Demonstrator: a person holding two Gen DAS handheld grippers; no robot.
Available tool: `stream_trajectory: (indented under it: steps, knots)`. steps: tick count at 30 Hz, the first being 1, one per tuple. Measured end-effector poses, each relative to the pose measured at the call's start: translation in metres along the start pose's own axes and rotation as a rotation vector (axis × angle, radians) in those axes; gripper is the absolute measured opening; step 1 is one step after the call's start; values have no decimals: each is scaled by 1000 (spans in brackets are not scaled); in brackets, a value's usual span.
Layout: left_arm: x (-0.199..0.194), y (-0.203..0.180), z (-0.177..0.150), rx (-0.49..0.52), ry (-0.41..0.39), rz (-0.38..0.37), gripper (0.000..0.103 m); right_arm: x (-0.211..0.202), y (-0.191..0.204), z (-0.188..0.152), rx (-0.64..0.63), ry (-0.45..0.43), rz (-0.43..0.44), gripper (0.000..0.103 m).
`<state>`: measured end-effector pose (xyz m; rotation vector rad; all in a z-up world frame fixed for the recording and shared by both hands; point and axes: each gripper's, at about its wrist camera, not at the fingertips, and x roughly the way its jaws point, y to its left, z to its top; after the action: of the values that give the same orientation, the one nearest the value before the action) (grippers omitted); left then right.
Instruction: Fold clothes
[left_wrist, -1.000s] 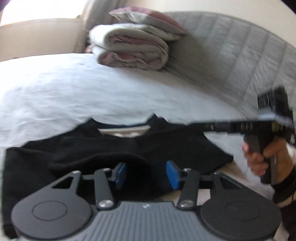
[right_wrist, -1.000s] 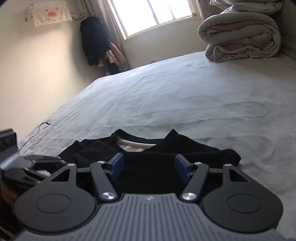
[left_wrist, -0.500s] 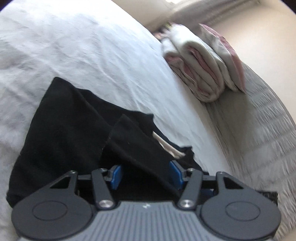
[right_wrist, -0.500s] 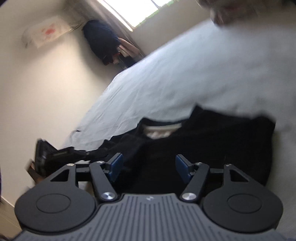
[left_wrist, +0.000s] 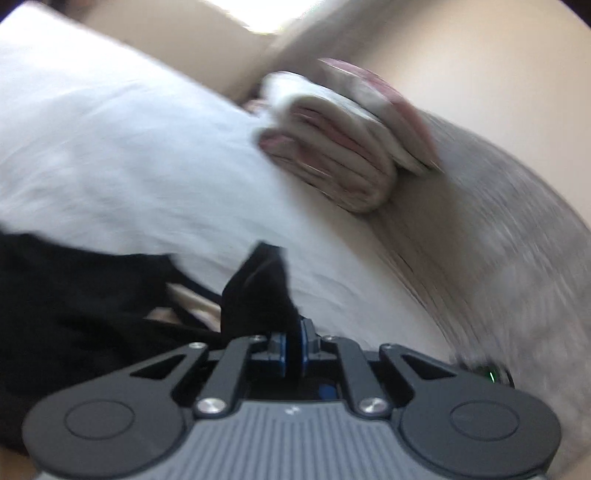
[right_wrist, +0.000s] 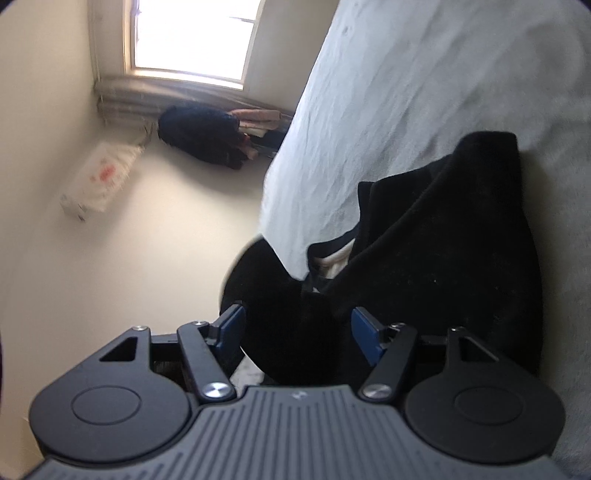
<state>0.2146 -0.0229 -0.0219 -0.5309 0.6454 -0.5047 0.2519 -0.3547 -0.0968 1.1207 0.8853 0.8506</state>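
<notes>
Each handheld gripper has a ribbed grey housing with a small pale mark at its centre. Two round black discs, each with an inset circle, flank it. Black link arms run forward from silver screws to blue finger pads (right_wrist: 369, 338). The left gripper (left_wrist: 294, 341) and right gripper (right_wrist: 297, 332) look alike.

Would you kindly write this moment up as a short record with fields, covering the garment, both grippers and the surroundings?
garment: black top, rumpled on the white bedsheet
left gripper: shut on a fold of the black top
right gripper: jaws opening, black cloth between the pads, not pinched
bedding: folded quilt at the far end of the bed
background: window, dark clothes hanging
</notes>
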Motion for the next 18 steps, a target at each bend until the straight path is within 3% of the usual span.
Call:
stream_trajectory:
  steps: [2, 6, 10, 14, 16, 18]
  knots:
    - [9, -16, -6, 70, 54, -48, 8, -3, -2, 2, 29, -4, 25, 72]
    - [22, -34, -20, 180, 191, -88, 21, -8, -3, 4, 56, -5, 45, 72]
    - [4, -37, -23, 250, 195, -44, 40, -10, 3, 3, 27, -1, 3, 65]
    - [-26, -27, -16, 261, 116, 84, 48, -3, 17, -3, -78, 23, -143, 40]
    - [-49, -16, -14, 260, 34, 212, 48, 2, 26, -8, -149, 42, -201, 31]
    - [-68, -3, -15, 241, -36, 341, 48, 8, 36, -16, -214, 55, -235, 14]
